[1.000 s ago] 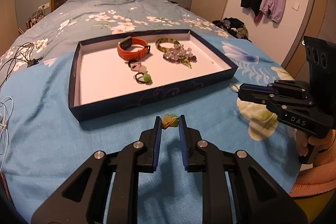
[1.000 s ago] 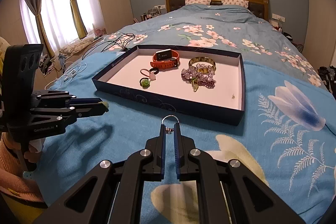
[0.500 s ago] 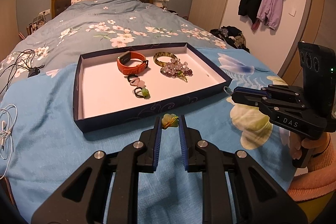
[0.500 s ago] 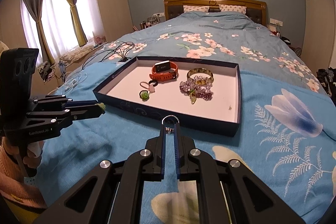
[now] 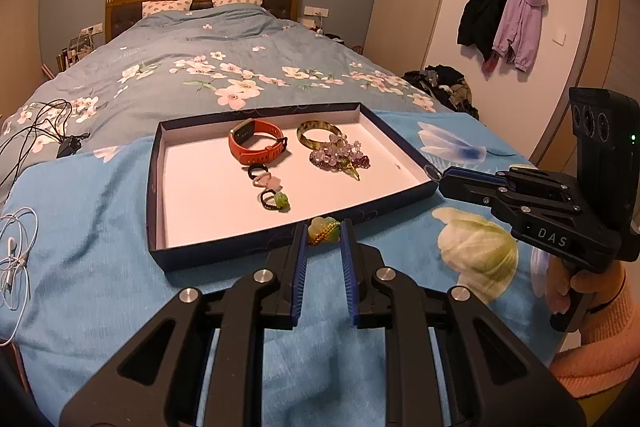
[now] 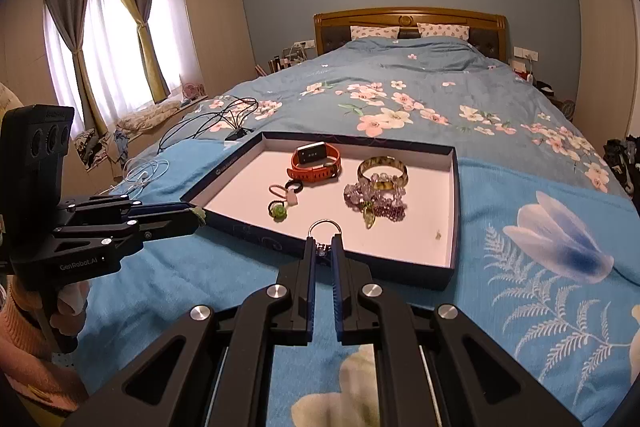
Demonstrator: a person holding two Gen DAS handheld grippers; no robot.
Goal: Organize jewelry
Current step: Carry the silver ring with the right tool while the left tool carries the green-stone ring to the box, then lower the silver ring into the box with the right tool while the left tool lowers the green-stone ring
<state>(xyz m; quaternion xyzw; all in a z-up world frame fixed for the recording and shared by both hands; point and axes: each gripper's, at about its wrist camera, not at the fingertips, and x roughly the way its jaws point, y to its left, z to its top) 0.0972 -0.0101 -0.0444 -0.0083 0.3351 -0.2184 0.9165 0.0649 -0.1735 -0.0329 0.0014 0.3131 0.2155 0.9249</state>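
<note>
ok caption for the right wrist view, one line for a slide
Right gripper shut on a silver ring before the jewelry tray on the bed.

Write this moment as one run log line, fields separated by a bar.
phase: carrying pieces to tray | left gripper: shut on green pendant | right gripper: shut on metal ring | both near tray's front edge

Left tool [image 5: 324, 233] and right tool [image 6: 325, 247], both clamped, angled downward.
</note>
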